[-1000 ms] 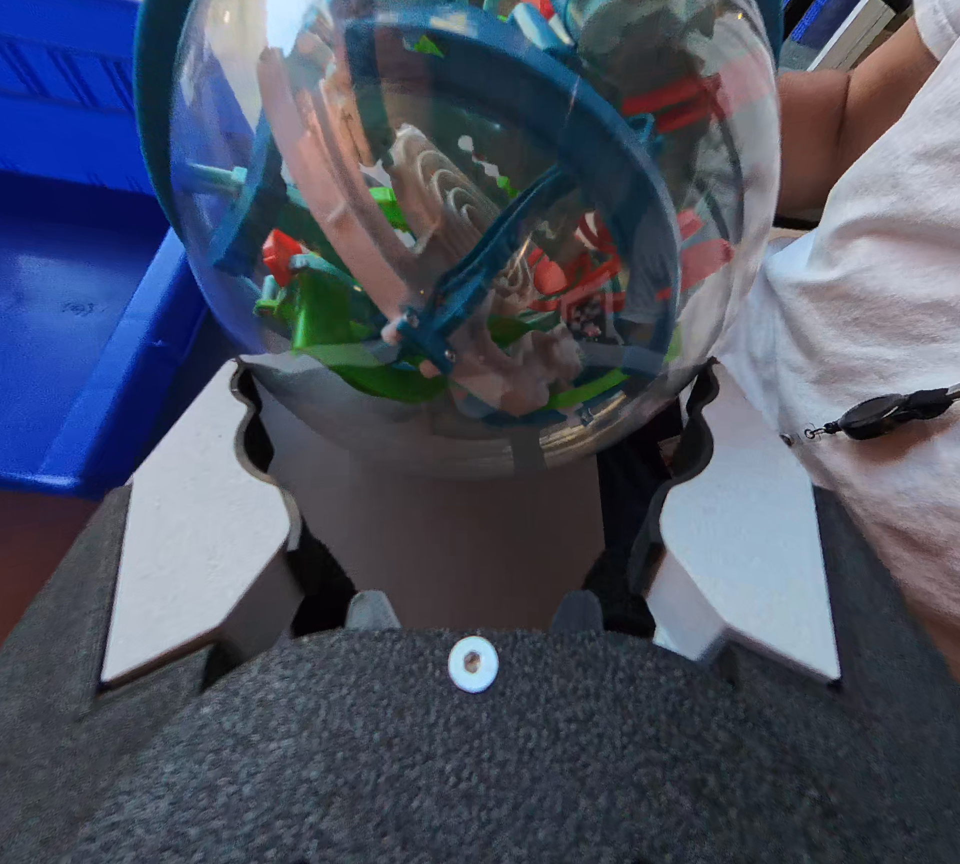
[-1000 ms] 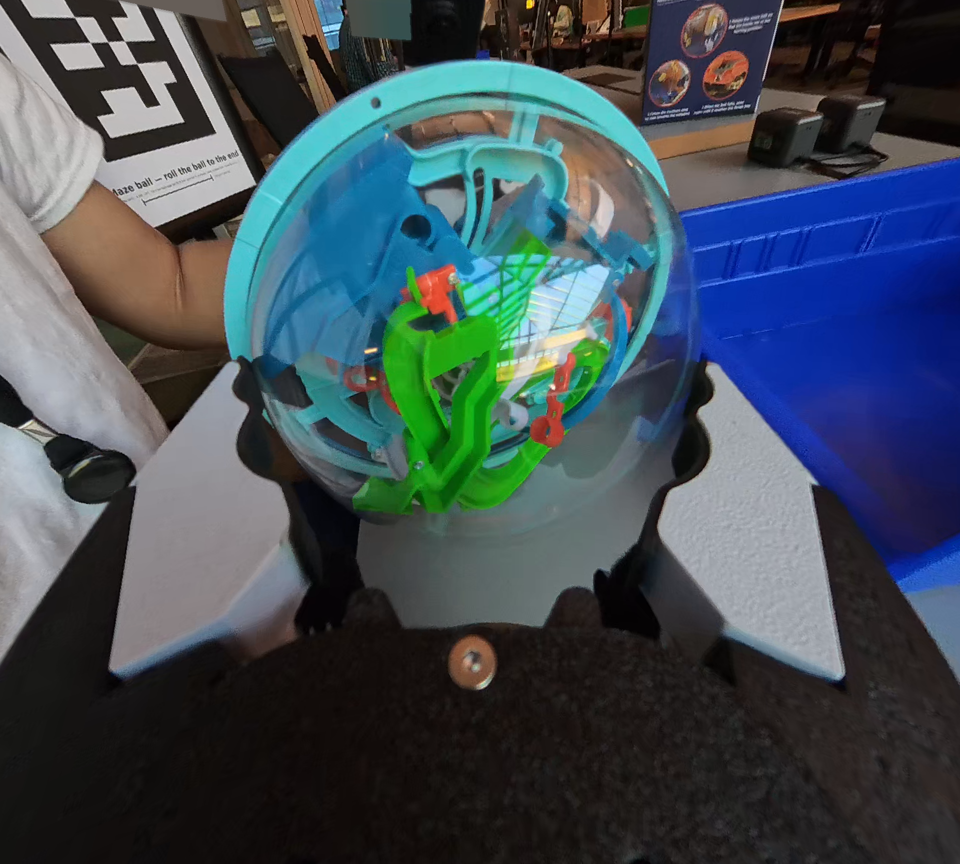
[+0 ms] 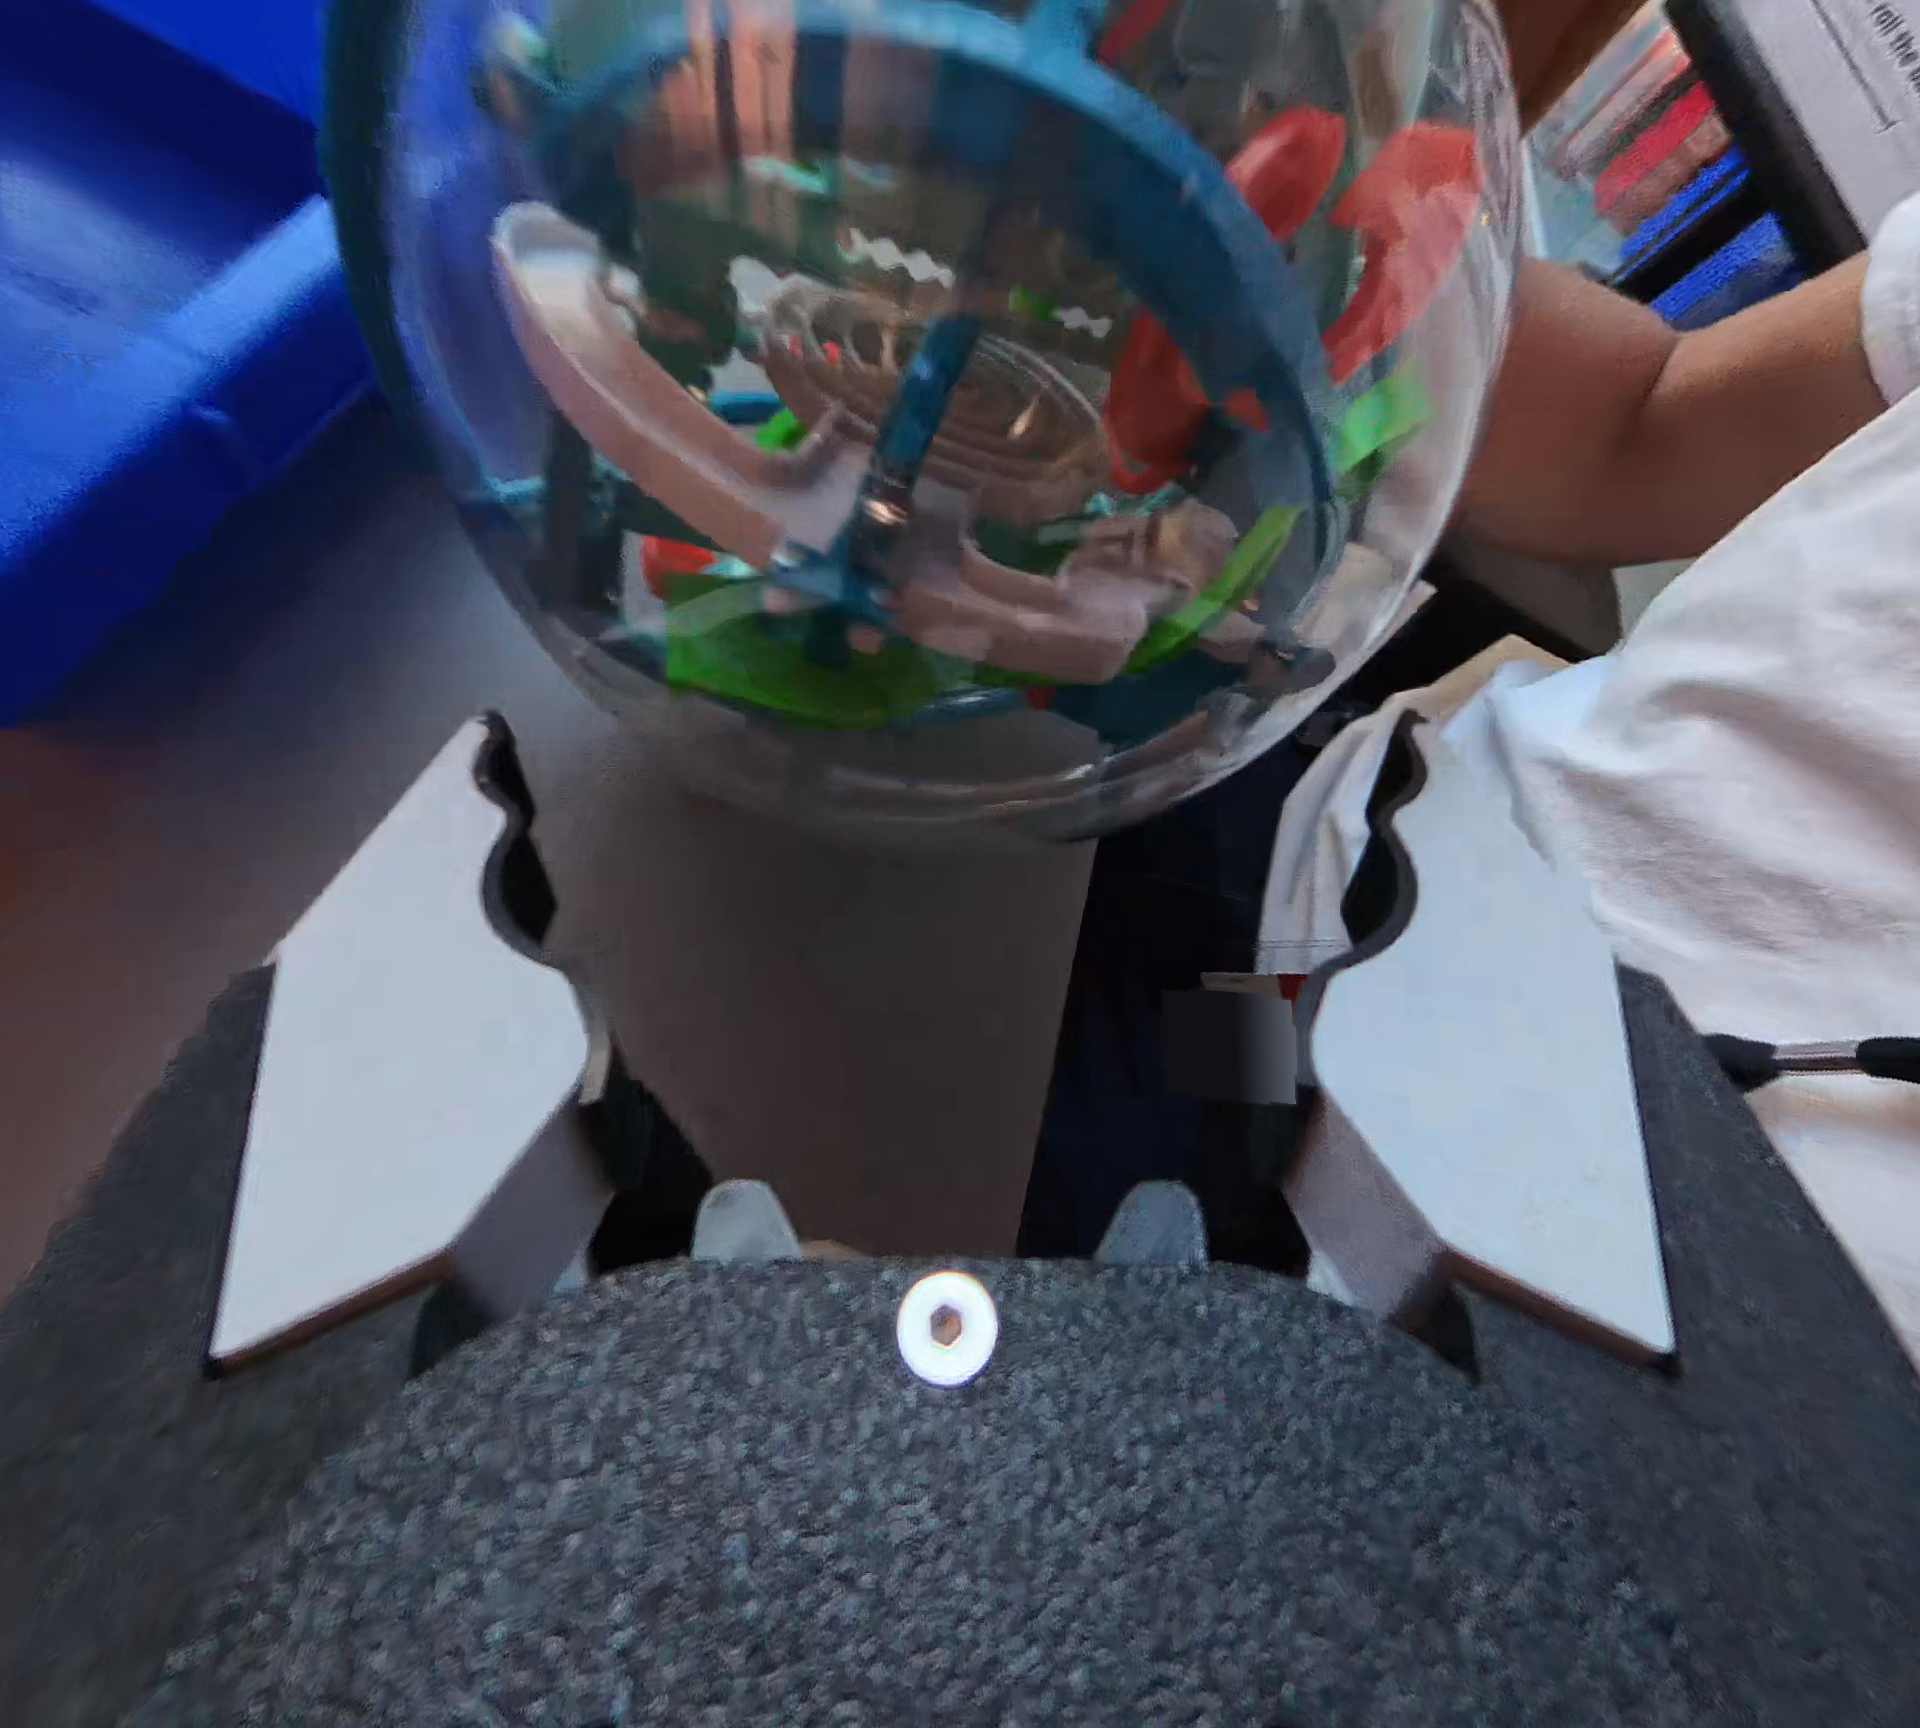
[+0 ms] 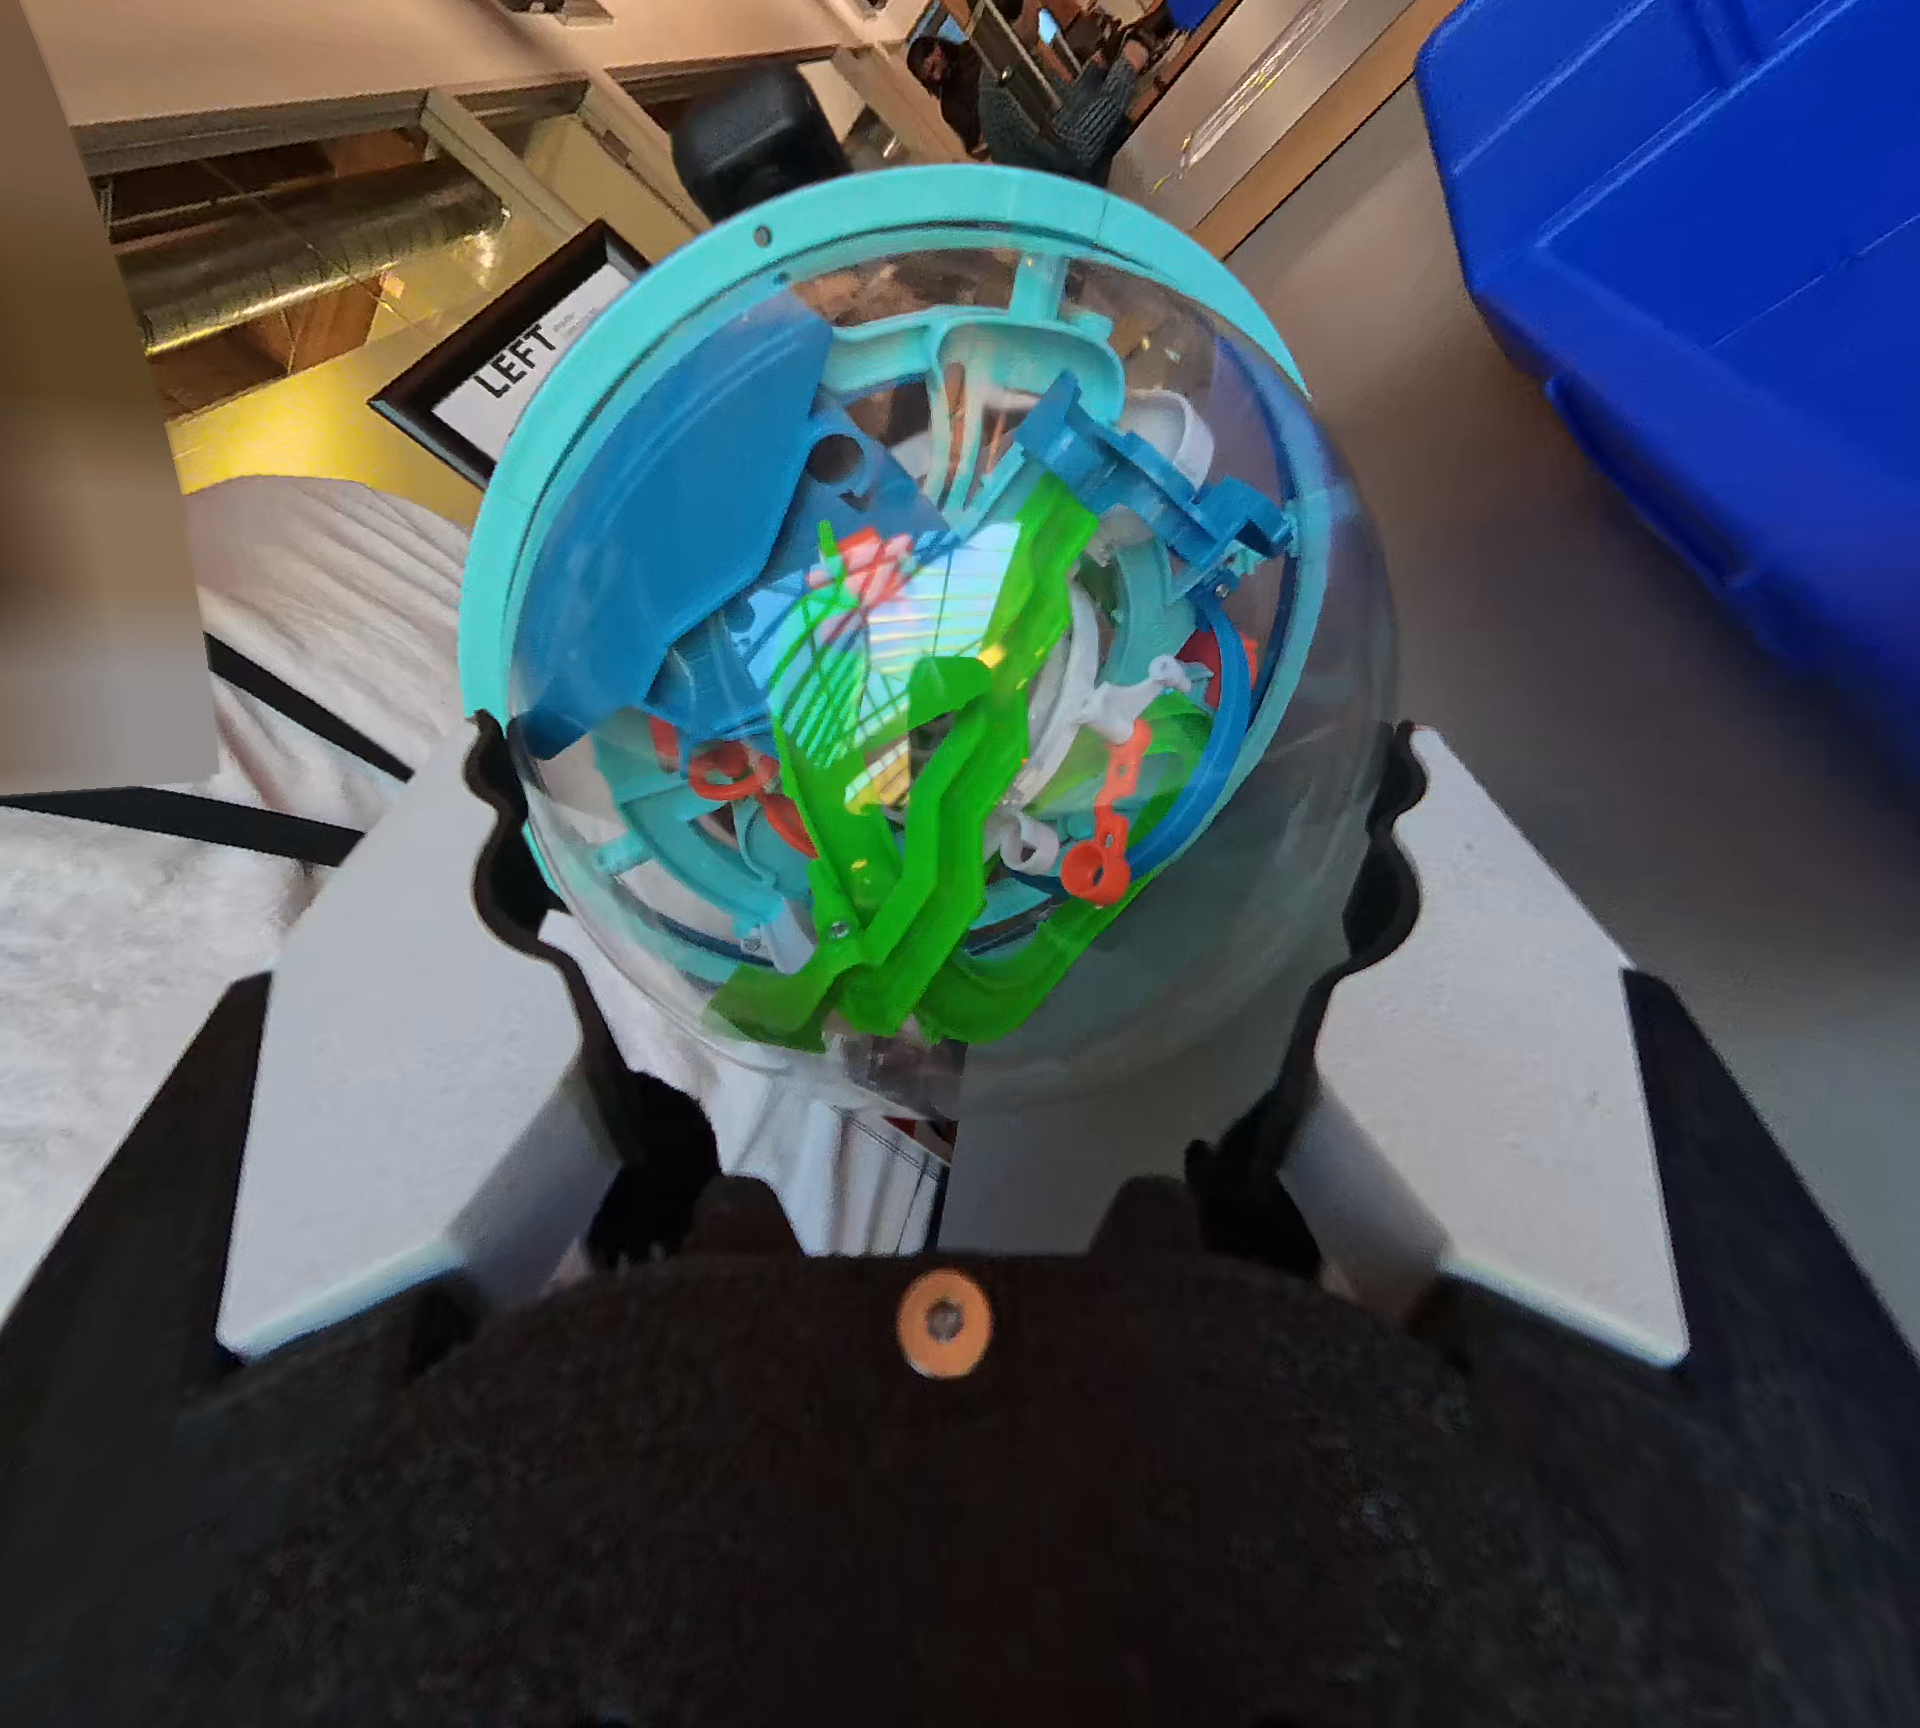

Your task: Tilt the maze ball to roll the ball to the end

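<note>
The maze ball point(image 4: 914, 639) is aloft, tilted, near the blue bin point(image 4: 1714, 224). The right gripper point(image 4: 940, 805) clamps it between both pads; the left gripper point(image 3: 945, 805) stands wide, apart below it. Inner ball not located; progress undeterminable.

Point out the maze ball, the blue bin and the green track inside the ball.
maze ball point(image 4: 1039, 213): right wrist view, on its teal rim.
blue bin point(image 4: 1714, 244): right wrist view, on its side wall.
green track point(image 4: 935, 899): right wrist view, on its lower stretch.
</note>
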Demonstrator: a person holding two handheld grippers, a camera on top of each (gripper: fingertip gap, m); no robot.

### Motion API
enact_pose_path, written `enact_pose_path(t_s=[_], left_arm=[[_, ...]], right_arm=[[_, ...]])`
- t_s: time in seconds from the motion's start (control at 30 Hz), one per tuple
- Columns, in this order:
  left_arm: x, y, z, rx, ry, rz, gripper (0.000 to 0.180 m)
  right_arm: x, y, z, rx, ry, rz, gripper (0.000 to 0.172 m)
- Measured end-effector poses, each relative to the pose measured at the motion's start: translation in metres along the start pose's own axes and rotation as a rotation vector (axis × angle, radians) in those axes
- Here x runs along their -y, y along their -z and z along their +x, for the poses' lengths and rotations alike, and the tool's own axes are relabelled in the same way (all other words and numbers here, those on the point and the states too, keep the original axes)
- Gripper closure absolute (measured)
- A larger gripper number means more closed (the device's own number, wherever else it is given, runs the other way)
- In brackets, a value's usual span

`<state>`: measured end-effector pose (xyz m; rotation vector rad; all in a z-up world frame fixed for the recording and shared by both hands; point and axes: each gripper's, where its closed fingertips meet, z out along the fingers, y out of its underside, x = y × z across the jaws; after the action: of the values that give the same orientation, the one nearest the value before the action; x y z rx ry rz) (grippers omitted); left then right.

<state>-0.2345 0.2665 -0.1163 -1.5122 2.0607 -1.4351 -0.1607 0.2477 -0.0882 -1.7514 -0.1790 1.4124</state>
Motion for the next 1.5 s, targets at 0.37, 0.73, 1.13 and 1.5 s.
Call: enact_pose_path(t_s=[0.37,0.73,1.13,1.5], left_arm=[[0.055,0.002,-0.009,-0.059,-0.226,-0.017,0.022],[0.048,0.019,-0.026,0.031,0.016,0.212,0.024],[0.010,0.016,-0.016,0.024,0.064,0.157,0.025],[0.006,0.024,-0.021,0.049,-0.002,0.116,0.029]], right_arm=[[0.029,-0.010,0.002,0.044,0.059,0.027,0.023],[-0.032,0.014,0.003,-0.512,0.344,0.097,0.019],[-0.020,-0.027,0.005,-0.443,0.361,0.073,0.021],[-0.003,-0.014,0.002,-0.377,0.314,-0.004,0.021]])
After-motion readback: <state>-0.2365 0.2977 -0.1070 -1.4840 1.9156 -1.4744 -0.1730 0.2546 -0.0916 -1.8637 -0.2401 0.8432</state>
